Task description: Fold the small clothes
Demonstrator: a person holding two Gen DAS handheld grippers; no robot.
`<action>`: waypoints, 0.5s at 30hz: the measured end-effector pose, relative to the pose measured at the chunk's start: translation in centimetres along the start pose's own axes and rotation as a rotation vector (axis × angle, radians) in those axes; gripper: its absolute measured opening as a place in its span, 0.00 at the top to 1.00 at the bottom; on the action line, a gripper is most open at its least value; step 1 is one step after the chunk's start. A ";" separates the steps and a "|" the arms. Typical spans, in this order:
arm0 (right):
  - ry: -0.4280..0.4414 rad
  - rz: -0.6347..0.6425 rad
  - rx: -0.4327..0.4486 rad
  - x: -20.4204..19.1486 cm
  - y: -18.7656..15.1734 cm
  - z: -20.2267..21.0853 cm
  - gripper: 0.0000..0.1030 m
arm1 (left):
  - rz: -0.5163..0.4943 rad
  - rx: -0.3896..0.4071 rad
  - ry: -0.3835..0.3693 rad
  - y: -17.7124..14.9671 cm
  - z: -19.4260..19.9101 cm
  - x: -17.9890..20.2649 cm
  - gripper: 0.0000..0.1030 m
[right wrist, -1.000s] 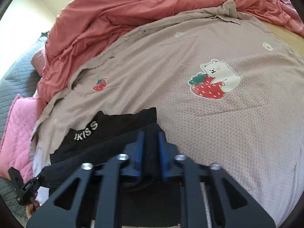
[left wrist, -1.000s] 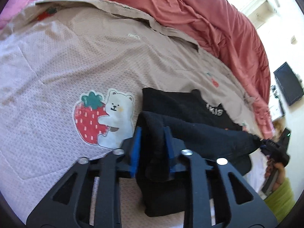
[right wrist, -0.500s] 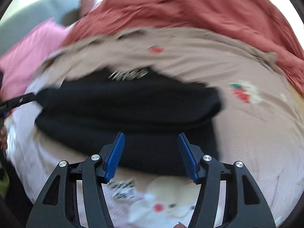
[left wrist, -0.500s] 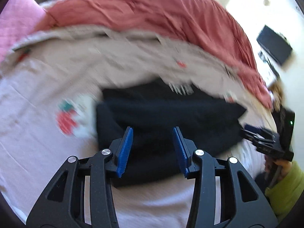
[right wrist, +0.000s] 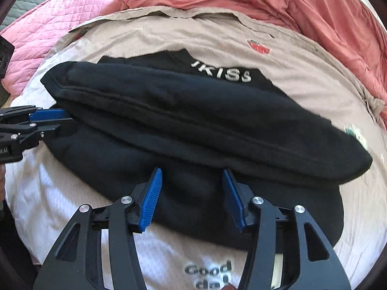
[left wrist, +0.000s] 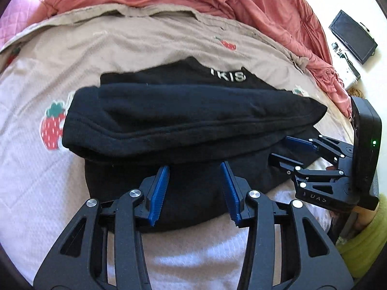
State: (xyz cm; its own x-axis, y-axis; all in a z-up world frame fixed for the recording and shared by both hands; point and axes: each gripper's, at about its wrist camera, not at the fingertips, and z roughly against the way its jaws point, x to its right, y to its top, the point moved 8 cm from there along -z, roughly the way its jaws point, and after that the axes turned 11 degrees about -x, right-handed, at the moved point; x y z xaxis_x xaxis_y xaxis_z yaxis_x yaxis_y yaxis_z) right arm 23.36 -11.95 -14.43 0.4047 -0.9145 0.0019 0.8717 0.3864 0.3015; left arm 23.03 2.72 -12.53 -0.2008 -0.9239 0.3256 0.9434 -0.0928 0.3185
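Observation:
A black garment (left wrist: 183,120) with white lettering at its far edge lies folded over itself on the beige bedspread (left wrist: 121,46); it also shows in the right wrist view (right wrist: 193,130). My left gripper (left wrist: 194,169) is open and empty, its blue pads just at the garment's near edge. My right gripper (right wrist: 191,174) is open and empty over the near part of the garment. The right gripper also shows in the left wrist view (left wrist: 290,148) at the garment's right end. The left gripper shows in the right wrist view (right wrist: 53,120) at its left end.
A crumpled red blanket (left wrist: 241,2) lies along the far side of the bed. A pink quilted pillow (right wrist: 48,17) sits at the far left. The bedspread has strawberry prints (left wrist: 52,125). A dark screen (left wrist: 350,38) stands off the bed at the right.
Both grippers let go of the black garment and opened. They drew back toward the near edge, leaving the garment folded over on the bedspread.

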 end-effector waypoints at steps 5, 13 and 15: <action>-0.011 -0.029 0.021 0.6 2.0 0.0 0.52 | -0.009 0.075 0.066 1.6 0.6 -1.2 0.54; -0.009 -0.092 0.079 2.1 6.2 0.9 0.51 | 0.096 0.197 0.034 3.3 3.7 -4.3 0.41; 0.000 -0.115 0.099 2.9 7.6 1.5 0.51 | 0.115 0.210 0.024 3.4 4.1 -4.7 0.41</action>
State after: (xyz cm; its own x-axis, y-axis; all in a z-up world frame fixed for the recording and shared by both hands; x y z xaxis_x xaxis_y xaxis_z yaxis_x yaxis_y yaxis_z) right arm 30.74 -11.81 -10.72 0.3037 -0.9520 -0.0379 0.8807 0.2654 0.3923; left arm 26.12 8.27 -9.32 -0.0868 -0.9329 0.3494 0.8837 0.0898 0.4593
